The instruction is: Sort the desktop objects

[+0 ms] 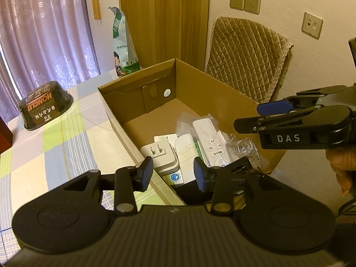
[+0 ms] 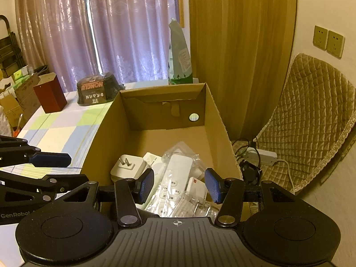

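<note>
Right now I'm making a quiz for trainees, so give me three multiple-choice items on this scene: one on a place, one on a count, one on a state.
1. Where is the white two-prong plug adapter?
A. inside the open brown cardboard box
B. on the checked tablecloth
C. on the quilted chair

2. How many beige wall sockets sit side by side above the chair?
A. one
B. two
C. four

3. The left tool is:
A. shut on a remote
B. shut, empty
C. open, empty

Answers: 1 A, it lies on the box floor; 2 B, two plates adjoin; 3 C, a gap separates its blue pads.
</note>
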A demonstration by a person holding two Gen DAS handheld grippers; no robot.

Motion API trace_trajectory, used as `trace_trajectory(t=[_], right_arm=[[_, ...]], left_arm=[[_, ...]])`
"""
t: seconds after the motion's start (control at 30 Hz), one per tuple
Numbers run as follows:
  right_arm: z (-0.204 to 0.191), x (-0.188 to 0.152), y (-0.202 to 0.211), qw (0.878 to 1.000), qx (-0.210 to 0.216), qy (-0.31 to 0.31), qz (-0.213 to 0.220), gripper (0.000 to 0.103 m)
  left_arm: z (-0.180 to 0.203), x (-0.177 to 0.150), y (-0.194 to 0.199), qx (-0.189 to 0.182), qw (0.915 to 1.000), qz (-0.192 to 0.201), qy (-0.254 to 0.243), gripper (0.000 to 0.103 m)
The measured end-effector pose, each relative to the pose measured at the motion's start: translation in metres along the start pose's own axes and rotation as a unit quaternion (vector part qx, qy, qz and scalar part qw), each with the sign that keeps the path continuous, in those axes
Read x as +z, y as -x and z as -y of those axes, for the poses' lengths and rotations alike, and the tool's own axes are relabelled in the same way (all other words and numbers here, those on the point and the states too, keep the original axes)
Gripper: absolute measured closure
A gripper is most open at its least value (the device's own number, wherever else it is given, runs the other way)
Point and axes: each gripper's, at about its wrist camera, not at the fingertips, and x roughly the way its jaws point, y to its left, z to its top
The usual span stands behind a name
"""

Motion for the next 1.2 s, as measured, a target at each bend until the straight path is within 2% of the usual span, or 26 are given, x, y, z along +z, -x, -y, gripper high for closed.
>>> trace_trajectory(t=[0.27, 0.37, 0.43, 0.47, 0.5, 0.53, 0.73, 1.0, 1.2], right_arm=[[-0.001, 0.0, 0.005, 1.0, -0.002, 0.0, 0.003, 0.049], [0.0, 0.001, 0.008, 1.0, -0.002, 0.001, 0.001, 0.049], [0.002, 0.001, 0.011, 1.0, -0.004, 0.001, 0.003, 0.048], [0.003, 0.001, 0.014, 1.0, -0.006, 0.0, 0.008, 0.043], [0.004, 0.0, 0.017, 1.0, -0.008, -0.002, 0.013, 0.03], [0.004, 0.0, 0.019, 1.0, -0.009, -0.003, 0.018, 0.009], [0.007, 0.001, 0.028, 1.0, -0.007, -0.005, 0.019, 0.008], [0.01, 0.0, 0.028, 1.0, -0.006, -0.004, 0.008, 0.008], [0.014, 0.0, 0.022, 1.0, -0.012, 0.011, -0.009, 0.008]], left_arm=[[0.0, -0.003, 0.004, 0.001, 1.0, 0.0, 0.002, 0.058], [0.001, -0.004, 0.007, 0.004, 1.0, 0.003, 0.006, 0.047], [0.002, -0.005, 0.01, 0.007, 0.9999, 0.005, 0.008, 0.031], [0.002, -0.006, 0.012, 0.008, 0.9999, 0.006, 0.009, 0.029], [0.003, -0.007, 0.014, 0.009, 0.9999, 0.007, 0.01, 0.025], [0.004, -0.007, 0.015, 0.009, 0.9999, 0.007, 0.012, 0.02], [0.006, -0.013, 0.022, 0.019, 0.9996, 0.011, 0.017, 0.003], [0.005, -0.017, 0.024, 0.039, 0.9985, 0.02, 0.033, 0.001], [0.004, -0.02, 0.022, 0.048, 0.9985, 0.021, 0.017, 0.001]])
